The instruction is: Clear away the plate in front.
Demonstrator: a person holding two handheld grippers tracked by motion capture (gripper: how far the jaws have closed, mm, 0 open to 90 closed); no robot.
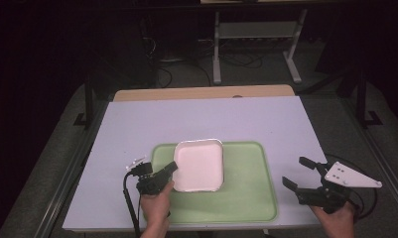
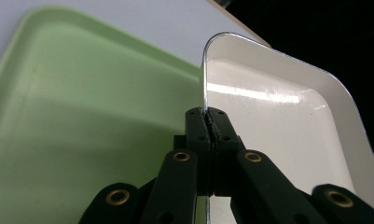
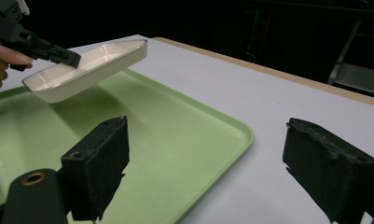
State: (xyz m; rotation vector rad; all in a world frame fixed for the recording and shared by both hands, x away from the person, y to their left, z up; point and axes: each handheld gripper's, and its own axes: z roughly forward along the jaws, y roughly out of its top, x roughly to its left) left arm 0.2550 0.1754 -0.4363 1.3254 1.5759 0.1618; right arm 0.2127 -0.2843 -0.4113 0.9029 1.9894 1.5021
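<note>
A white rectangular dish [image 1: 199, 164] hangs tilted above the green tray [image 1: 246, 198], lifted clear of it. My left gripper [image 1: 172, 168] is shut on the dish's left rim; in the left gripper view the two black jaws pinch the rim [image 2: 207, 119] with the dish [image 2: 287, 126] to the right and the tray [image 2: 82, 121] to the left. The right gripper view shows the dish [image 3: 89, 65] held in the air over the tray [image 3: 175, 140] by the left gripper [image 3: 65, 58]. My right gripper [image 1: 298, 173] stands open to the right of the tray, nothing between its jaws.
The tray lies on a pale table [image 1: 201, 119] with a wooden strip [image 1: 201, 92] along its far edge. A small white object [image 1: 135, 161] lies left of the tray. Beyond the table are cables and a metal stand [image 1: 256, 44] on the floor.
</note>
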